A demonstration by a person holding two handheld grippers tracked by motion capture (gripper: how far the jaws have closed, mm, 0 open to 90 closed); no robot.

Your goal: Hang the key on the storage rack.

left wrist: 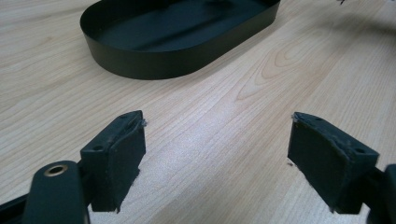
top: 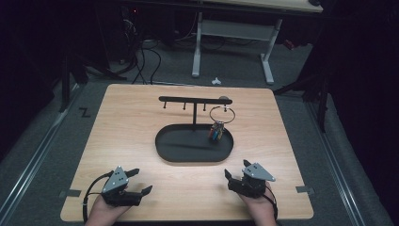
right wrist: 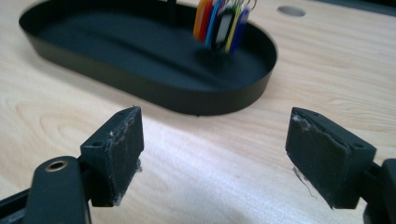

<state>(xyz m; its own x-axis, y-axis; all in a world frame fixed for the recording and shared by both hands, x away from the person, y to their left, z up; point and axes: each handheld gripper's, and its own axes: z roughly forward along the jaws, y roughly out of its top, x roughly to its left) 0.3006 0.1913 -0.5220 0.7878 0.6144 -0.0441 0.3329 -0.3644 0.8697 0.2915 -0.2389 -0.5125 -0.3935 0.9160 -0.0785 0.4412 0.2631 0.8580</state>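
I have both grippers parked low at the near edge of the pale wooden bench (top: 141, 113), well apart from each other, so the work in the middle stays open to the high view. My left gripper (top: 134, 181) sits with its 2 jaws spread wide and nothing between them but bare wood grain; my right gripper (top: 236, 170) is the same, jaws apart and empty, aimed toward the black oval metal tray (top: 164, 141). From that tray's middle rises a thin black T-shaped stand with hooks (top: 194, 100), and the bunch of coloured plastic key tags on a large wire ring (top: 217, 130) hangs from the hook at the right end of the bar, the ring upright and the tags dangling down inside the tray's right end. I judge the tray is there to catch whatever drops off a hook. In the right gripper view the tags (right wrist: 222, 23) lie straight ahead, so I reckon that hand is the natural one to go in for them, with its jaws already wide enough for the bundle.
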